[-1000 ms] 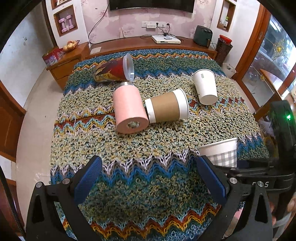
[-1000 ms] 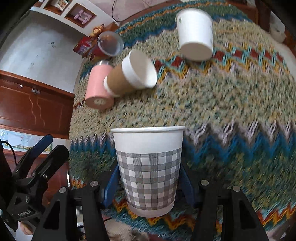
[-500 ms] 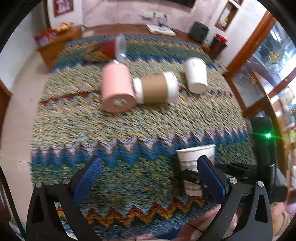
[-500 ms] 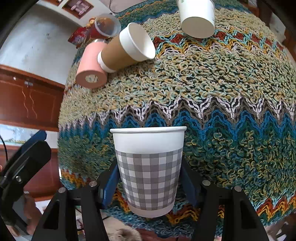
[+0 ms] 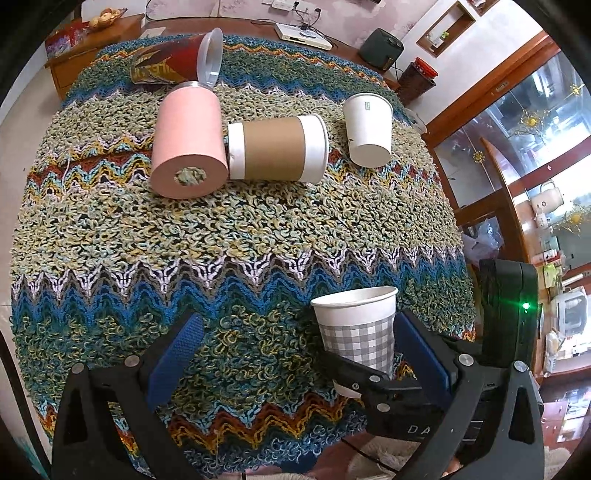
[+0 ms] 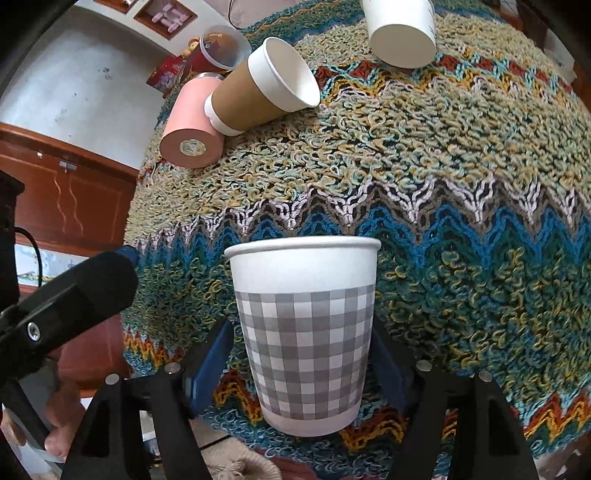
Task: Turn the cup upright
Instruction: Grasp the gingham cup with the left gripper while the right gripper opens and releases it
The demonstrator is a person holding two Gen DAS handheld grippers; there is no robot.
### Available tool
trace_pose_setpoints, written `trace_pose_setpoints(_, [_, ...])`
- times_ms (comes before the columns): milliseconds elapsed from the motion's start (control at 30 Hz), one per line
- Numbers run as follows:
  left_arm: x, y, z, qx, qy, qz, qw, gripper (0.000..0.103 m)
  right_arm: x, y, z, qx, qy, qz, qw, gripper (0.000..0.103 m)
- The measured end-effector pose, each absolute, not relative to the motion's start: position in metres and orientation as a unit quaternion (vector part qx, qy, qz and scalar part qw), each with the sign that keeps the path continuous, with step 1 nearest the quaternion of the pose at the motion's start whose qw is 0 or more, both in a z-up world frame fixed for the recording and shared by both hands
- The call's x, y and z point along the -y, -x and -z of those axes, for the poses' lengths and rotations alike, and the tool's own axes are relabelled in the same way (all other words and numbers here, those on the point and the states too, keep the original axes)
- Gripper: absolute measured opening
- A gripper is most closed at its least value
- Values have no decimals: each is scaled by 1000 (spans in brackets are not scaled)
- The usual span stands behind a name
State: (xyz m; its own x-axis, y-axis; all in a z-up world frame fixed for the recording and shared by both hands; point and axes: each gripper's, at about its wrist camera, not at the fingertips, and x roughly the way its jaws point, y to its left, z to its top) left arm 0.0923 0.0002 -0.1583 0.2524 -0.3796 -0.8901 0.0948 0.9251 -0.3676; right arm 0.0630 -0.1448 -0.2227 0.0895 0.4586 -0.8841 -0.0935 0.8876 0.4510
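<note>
Up front in the left wrist view, the left claw (image 5: 295, 354) stands spread with nothing between its fingers, above the zigzag knitted blanket (image 5: 258, 229). Beside it, the gingham paper cup (image 5: 356, 325) stands upright in the right claw (image 5: 373, 373).

From the right wrist view, the right claw (image 6: 303, 354) pinches that gingham paper cup (image 6: 304, 332), mouth up, near the blanket's (image 6: 443, 184) front edge. Farther back, a brown-sleeved cup (image 6: 258, 88), a pink cup (image 6: 192, 125) and a white cup (image 6: 402, 29) lie on their sides.

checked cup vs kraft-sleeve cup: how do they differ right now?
Pose: the checked cup stands upright, mouth up; the kraft-sleeve cup lies on its side on the knitted cover.
Contact: the checked cup sits between the right tool's fingers; the kraft-sleeve cup is unheld, beside the pink cup.
Print: grey checks versus brown band.
Both are white-rimmed paper cups.
</note>
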Motion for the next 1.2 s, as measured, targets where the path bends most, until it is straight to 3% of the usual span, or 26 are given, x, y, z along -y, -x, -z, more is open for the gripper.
trace_pose_setpoints(1200, [66, -109, 193, -663, 138, 213, 704, 102, 240, 11, 176, -602, -136, -199, 761, 73])
